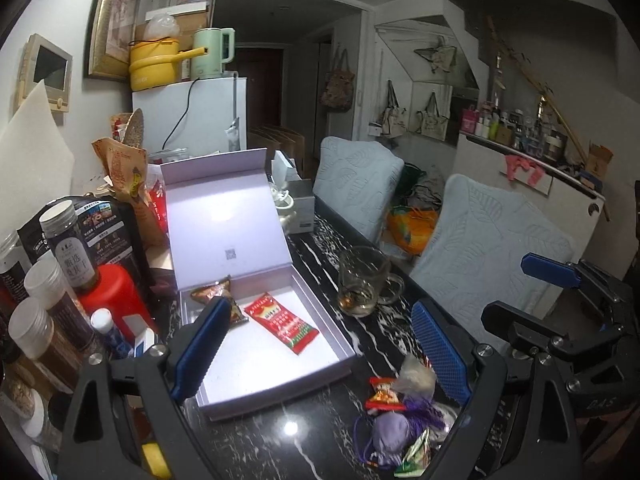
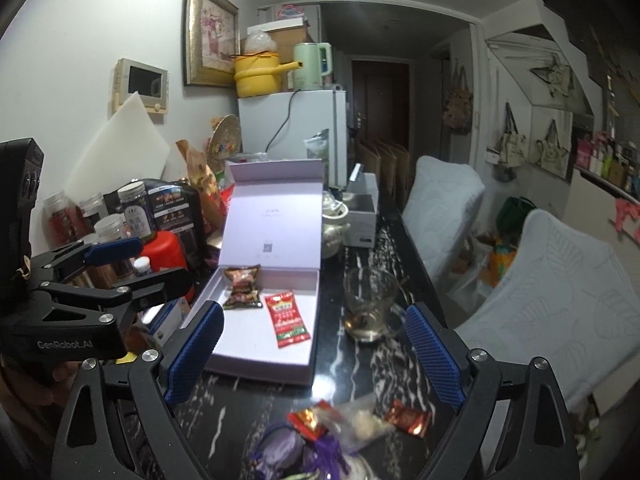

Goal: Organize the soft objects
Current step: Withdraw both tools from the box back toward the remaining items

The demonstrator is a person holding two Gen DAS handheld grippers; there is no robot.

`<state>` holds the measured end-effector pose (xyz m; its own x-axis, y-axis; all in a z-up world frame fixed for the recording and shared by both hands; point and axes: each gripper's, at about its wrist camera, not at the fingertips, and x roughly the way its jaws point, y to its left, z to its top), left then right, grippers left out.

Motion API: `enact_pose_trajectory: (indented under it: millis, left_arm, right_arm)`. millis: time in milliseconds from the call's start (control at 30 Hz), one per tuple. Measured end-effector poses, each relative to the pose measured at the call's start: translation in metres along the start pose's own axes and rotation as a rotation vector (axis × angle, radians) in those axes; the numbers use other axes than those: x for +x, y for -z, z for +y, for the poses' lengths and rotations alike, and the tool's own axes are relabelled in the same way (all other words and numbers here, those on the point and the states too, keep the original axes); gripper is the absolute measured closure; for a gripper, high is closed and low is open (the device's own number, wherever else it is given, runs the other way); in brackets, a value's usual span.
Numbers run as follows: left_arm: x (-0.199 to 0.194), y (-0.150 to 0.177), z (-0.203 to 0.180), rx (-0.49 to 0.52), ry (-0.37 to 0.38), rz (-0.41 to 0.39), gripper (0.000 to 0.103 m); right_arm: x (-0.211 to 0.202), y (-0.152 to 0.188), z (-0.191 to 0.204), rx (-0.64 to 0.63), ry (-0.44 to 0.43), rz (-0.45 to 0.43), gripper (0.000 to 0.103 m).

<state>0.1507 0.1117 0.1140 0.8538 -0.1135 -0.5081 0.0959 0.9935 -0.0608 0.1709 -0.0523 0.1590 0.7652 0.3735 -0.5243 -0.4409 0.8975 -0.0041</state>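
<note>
We had both grippers, left [image 1: 320, 344] & right [image 2: 316, 356], spread wide w/ nothing between the jaws. Red packet [image 2: 286, 318] & brown packet [image 2: 241, 286] lay in the white box [image 2: 308, 312]. More snacks [image 2: 320, 424] sat heaped on the table [image 2: 360, 364] nearer us, beside a glass cup [image 2: 370, 304].

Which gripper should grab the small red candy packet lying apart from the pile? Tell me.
Probably the right gripper: it stands open and empty, and the red candy packet lies just ahead near its right finger. The left gripper, also open, faces the white box.
</note>
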Motion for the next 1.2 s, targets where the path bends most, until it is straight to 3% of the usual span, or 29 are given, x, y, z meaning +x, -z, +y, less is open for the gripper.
enact_pose_trajectory:
  millis: [633, 1200]
  left_arm:
    - [0.004, 0.063, -0.021, 0.008, 0.135, 0.104, 0.01]
    - [0.053, 0.131, -0.032, -0.025, 0.214, 0.296, 0.01]
  right_arm:
    - [-0.033, 0.076, -0.007, 0.107, 0.037, 0.033, 0.009]
    - [-0.007, 0.145, -0.021, 0.201, 0.013, 0.142, 0.009]
